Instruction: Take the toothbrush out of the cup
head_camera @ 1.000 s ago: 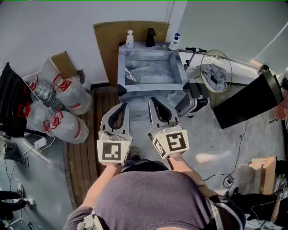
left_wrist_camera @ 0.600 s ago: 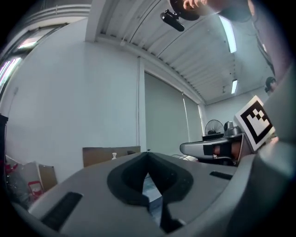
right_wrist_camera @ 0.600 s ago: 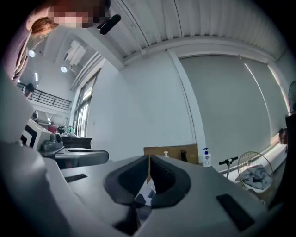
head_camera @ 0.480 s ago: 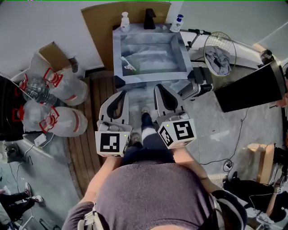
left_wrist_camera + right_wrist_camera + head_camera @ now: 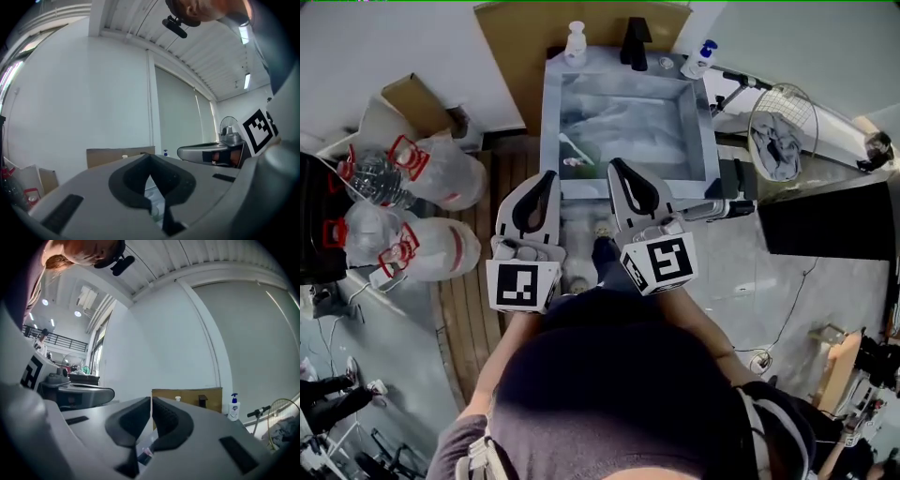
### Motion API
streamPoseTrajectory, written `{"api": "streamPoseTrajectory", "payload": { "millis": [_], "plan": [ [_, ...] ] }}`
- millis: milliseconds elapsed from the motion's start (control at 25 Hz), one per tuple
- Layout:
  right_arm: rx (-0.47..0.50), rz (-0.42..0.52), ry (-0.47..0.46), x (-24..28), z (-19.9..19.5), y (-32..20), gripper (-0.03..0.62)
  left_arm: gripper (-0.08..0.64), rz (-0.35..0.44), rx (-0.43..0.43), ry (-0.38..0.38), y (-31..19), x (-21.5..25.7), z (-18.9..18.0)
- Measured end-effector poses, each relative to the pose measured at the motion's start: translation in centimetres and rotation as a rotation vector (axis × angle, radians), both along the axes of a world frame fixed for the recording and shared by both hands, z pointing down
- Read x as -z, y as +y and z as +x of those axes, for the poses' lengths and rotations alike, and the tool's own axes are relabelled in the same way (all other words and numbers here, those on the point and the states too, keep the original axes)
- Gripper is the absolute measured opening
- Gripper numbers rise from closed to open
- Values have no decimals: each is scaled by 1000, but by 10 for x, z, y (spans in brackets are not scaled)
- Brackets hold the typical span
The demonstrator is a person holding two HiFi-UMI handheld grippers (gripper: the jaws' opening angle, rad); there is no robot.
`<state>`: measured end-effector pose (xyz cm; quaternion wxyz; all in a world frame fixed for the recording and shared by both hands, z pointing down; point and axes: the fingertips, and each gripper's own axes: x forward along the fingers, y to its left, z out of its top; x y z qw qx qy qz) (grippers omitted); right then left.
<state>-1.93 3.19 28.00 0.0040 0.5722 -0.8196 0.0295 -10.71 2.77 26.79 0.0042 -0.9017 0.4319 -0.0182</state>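
A grey metal sink (image 5: 549, 112) stands ahead of me. At the left side of its basin a white toothbrush (image 5: 569, 146) leans in a small clear cup (image 5: 585, 157). My left gripper (image 5: 547, 177) is shut and holds nothing; its tips hover at the sink's front rim, just in front of the cup. My right gripper (image 5: 616, 166) is also shut with nothing in it, over the front rim a little right of the cup. In the right gripper view a small red and white object (image 5: 146, 452) shows below the closed jaws; what it is I cannot tell.
A white pump bottle (image 5: 575, 42), a black tap (image 5: 635, 44) and a blue-capped bottle (image 5: 697, 62) line the sink's back edge. Filled plastic bags (image 5: 441, 178) lie left on the floor. A wire basket with a cloth (image 5: 780, 142) and a black box (image 5: 834, 220) are right.
The person has stepped closer to the sink. Both grippers have moved forward from short of it to its front rim. Both stay shut.
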Motion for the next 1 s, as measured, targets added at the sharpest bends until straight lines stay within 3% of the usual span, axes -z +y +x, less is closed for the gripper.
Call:
{"api": "streamPoseTrajectory", "payload": {
  "millis": [480,600,1000],
  "plan": [
    [242,-151,103,-88,20,-117,29,21,-55,156,-57,-107,-34,21],
    [300,-189,133,-112,11,-130,29,21,-67,154,-65,-117,-42,22],
    [455,-345,297,-189,-18,-140,31,21,-219,157,-130,-133,-81,7]
  ]
}}
